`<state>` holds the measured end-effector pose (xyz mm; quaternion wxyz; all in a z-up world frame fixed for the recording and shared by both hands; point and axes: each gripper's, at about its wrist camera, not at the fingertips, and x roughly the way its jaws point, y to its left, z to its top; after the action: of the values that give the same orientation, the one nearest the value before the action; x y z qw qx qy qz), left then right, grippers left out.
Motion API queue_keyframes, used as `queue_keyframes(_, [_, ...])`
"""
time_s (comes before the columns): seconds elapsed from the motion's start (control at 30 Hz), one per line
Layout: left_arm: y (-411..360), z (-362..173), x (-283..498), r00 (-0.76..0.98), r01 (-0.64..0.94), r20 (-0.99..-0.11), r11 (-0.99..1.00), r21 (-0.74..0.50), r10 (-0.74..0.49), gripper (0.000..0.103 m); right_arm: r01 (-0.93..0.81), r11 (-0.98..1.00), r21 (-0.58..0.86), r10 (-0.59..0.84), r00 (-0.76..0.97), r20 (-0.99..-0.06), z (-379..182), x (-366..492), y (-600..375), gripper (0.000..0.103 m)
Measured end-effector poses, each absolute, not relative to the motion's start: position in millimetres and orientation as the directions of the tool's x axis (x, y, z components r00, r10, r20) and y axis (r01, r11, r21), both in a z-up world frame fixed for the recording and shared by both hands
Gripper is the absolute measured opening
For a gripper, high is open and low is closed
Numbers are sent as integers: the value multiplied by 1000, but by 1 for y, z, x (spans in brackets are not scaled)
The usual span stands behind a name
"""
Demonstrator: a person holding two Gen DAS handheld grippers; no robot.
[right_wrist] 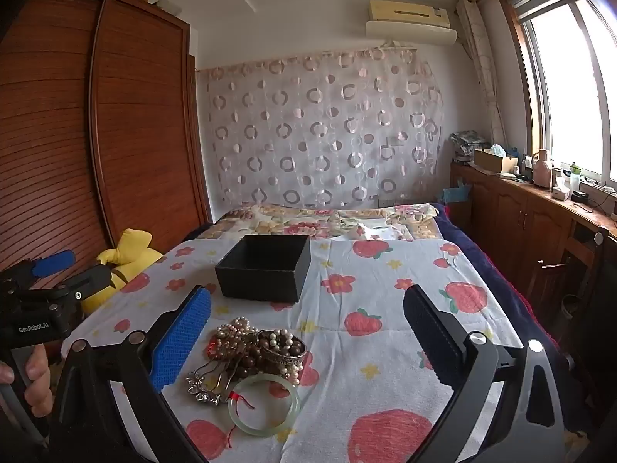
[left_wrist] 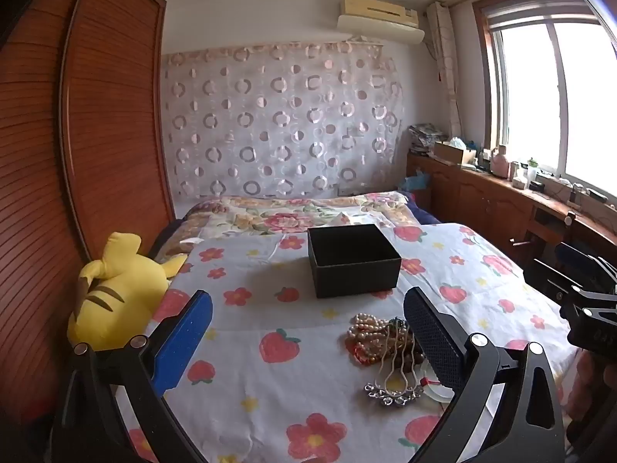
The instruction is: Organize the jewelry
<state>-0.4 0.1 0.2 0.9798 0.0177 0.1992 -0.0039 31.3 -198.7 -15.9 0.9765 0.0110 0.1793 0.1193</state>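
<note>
The left gripper (left_wrist: pixel 308 332) hangs over the bed with its two fingers wide apart and nothing between them. The right gripper (right_wrist: pixel 308 332) is the same: fingers wide apart, nothing held. Both are low over the sheet (left_wrist: pixel 270 316), which has strawberries and flowers on it.

The jewelry (right_wrist: pixel 250 351) lies in one heap on the sheet, close to both tools. In the right view it sits just beside the blue left finger (right_wrist: pixel 181 339). In the left view the black right finger (left_wrist: pixel 432 339) covers part of it. At the near edge of the heap lies a pale green bangle (right_wrist: pixel 264 405) with a red thread, flat on the sheet. A silver clasp (right_wrist: pixel 204 386) touches it. Behind them are brown beads and pearls, all tangled, with a metal bangle (right_wrist: pixel 285 347) on top.

There is bare sheet on both sides of the heap, and between the heap and the box (left_wrist: pixel 353 260).

The box is black, has no lid on, and stands farther back, near the middle of the bed. From here its inside looks dark, and I cannot tell if anything is in it.

A yellow plush toy (left_wrist: pixel 115 289) lies at the left edge of the bed, against the wardrobe (left_wrist: pixel 96 115). At the right edge the sheet drops off toward wooden cabinets (right_wrist: pixel 520 216) under the window (left_wrist: pixel 559 96).

Past the box lies a flowery quilt (left_wrist: pixel 289 216), then a curtain (left_wrist: pixel 277 115) on the far wall.
</note>
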Motion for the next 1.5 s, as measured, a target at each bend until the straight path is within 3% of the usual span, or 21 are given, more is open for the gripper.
queue_keyframes(1.5, [-1,1,-1,925,17,-380,999,32,-4,96,-230,970,78,243,908,-342,-17,31,-200,101])
